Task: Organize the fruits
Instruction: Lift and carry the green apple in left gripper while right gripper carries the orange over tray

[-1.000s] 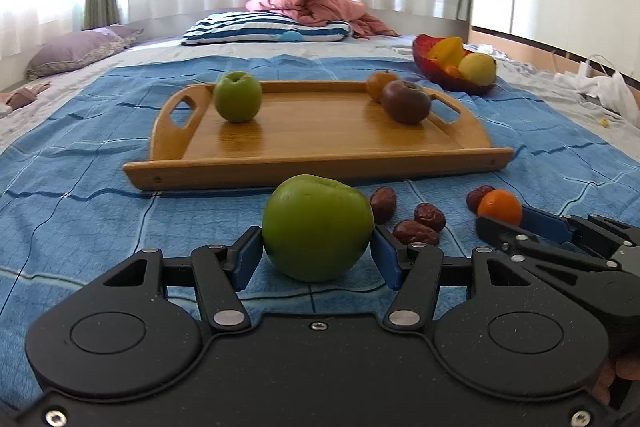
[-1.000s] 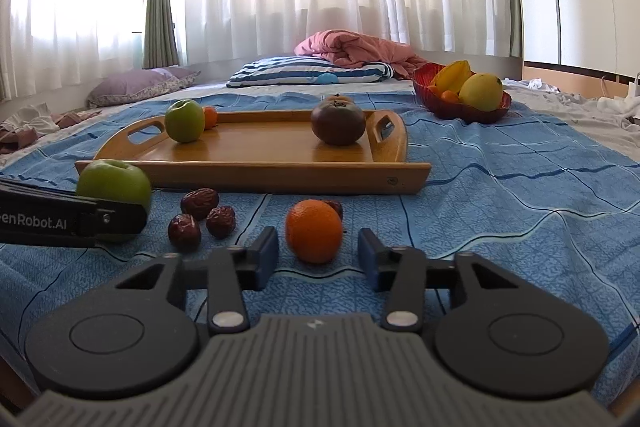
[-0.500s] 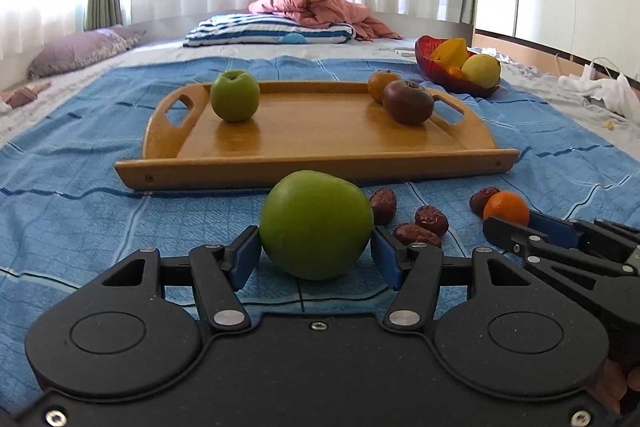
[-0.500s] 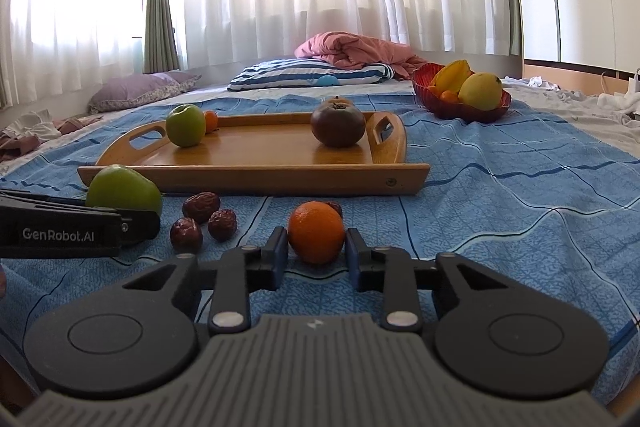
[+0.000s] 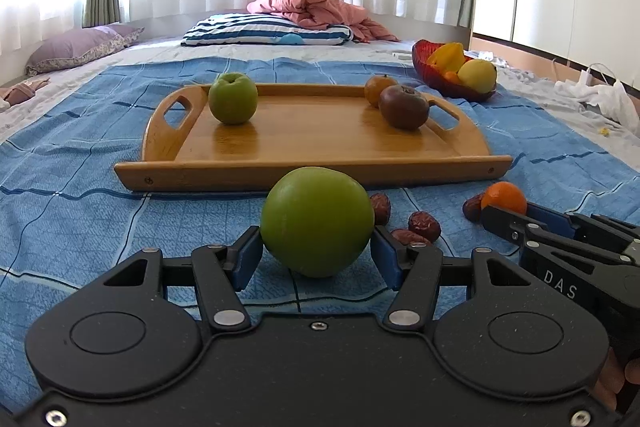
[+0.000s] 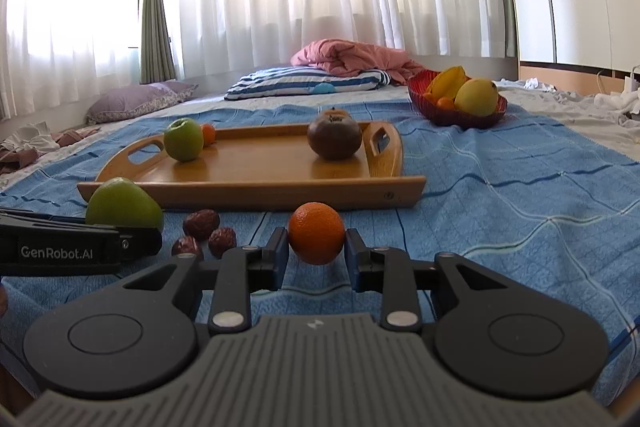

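Observation:
A large green apple [image 5: 317, 221] sits between the blue pads of my left gripper [image 5: 316, 251], which is shut on it just above the blue bedspread. My right gripper [image 6: 316, 253] is shut on a small orange [image 6: 316, 238], both pads against its sides. Beyond both lies a wooden tray [image 5: 320, 143] holding a second green apple [image 5: 233, 98], a small orange [image 5: 380, 89] and a dark brown fruit [image 5: 404, 106]. Several red dates [image 5: 416, 225] lie loose on the cloth between the two grippers. The left gripper's side [image 6: 80, 247] shows in the right wrist view.
A red bowl [image 6: 456, 113] with yellow fruit and small oranges stands at the back right of the bedspread. A striped pillow [image 5: 264, 33], a pink blanket [image 5: 316, 9] and a purple pillow [image 5: 76, 47] lie further back. White cloth and cables [image 5: 600, 97] are at the right edge.
My right gripper's jaws closed in from either side of the small orange until the pads met it. The left gripper kept its hold on the green apple and stayed put.

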A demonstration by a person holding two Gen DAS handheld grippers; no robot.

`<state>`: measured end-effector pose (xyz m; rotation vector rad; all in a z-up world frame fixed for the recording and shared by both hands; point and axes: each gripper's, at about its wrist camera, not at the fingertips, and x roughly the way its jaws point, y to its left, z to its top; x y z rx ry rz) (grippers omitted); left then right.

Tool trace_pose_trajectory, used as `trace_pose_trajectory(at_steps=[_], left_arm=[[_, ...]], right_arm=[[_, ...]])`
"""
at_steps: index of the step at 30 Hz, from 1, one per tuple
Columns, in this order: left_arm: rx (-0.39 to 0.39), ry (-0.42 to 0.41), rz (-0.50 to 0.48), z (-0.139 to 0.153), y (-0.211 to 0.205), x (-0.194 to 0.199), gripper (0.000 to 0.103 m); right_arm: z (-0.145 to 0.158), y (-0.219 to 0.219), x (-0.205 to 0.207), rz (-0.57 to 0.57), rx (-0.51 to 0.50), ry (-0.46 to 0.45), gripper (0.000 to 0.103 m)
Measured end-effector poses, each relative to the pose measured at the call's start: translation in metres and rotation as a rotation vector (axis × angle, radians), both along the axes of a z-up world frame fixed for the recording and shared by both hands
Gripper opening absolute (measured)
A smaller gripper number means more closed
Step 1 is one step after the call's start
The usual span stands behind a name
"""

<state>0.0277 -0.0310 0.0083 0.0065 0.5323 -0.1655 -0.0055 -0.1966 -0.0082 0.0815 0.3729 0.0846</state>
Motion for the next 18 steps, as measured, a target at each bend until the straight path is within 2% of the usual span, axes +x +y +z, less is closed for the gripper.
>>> trace_pose_trajectory(at_steps=[10, 18], left_arm=[[0.003, -0.028, 0.012, 0.009, 0.005, 0.002, 0.057], [0.007, -0.087, 0.066, 0.031, 0.018, 0.018, 0.057]], right_arm=[[0.005, 0.000, 0.004, -0.011, 0.003, -0.013, 0.034], [0.022, -0.008, 0.017, -0.037, 0.014, -0.044, 0.034]])
